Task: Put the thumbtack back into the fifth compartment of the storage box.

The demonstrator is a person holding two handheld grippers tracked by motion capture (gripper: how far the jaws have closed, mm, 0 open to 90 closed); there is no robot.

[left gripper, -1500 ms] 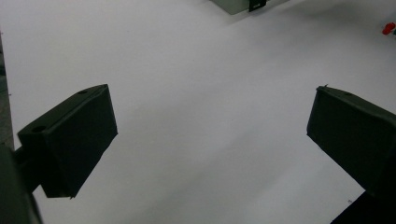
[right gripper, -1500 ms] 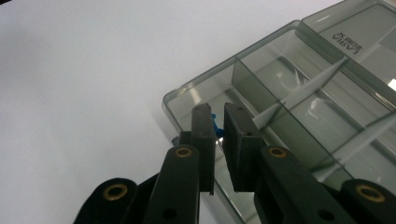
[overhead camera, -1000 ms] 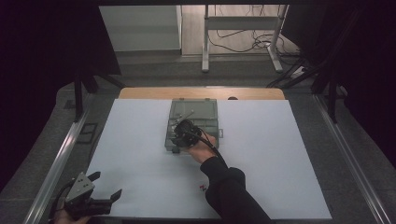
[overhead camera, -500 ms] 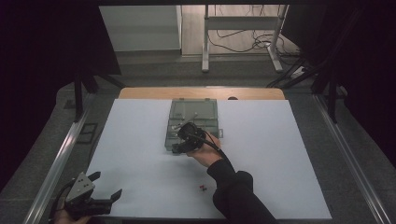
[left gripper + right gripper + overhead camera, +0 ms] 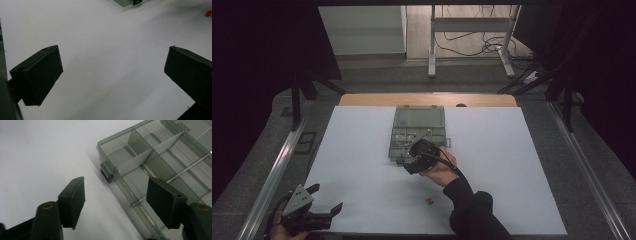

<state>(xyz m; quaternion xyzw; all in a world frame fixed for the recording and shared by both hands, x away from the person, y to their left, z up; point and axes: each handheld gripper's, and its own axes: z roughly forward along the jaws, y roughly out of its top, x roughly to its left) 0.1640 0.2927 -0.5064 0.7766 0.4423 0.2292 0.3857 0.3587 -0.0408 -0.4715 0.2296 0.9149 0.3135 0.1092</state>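
Note:
A clear grey compartment box (image 5: 417, 131) lies open mid-table, its lid folded back on the far side. My right gripper (image 5: 406, 163) hovers at the box's near edge. In the right gripper view it (image 5: 116, 182) is open, its jaws have just been opening, and nothing is between them. Beyond them lie the box's corner compartments (image 5: 140, 165) and a dark latch (image 5: 107, 173). My left gripper (image 5: 326, 198) rests at the table's near left corner. In its own view the left gripper (image 5: 113, 50) is open wide over bare white table.
Two tiny pieces, one red and one green (image 5: 429, 201), lie on the white table top (image 5: 522, 165) just left of the right forearm. The red piece (image 5: 208, 13) and a corner of the box (image 5: 127, 2) appear far off in the left gripper view. Metal rails border both table sides.
The right hand has drawn back from over the box toward its near edge, and its jaws have opened. The left gripper has stayed put.

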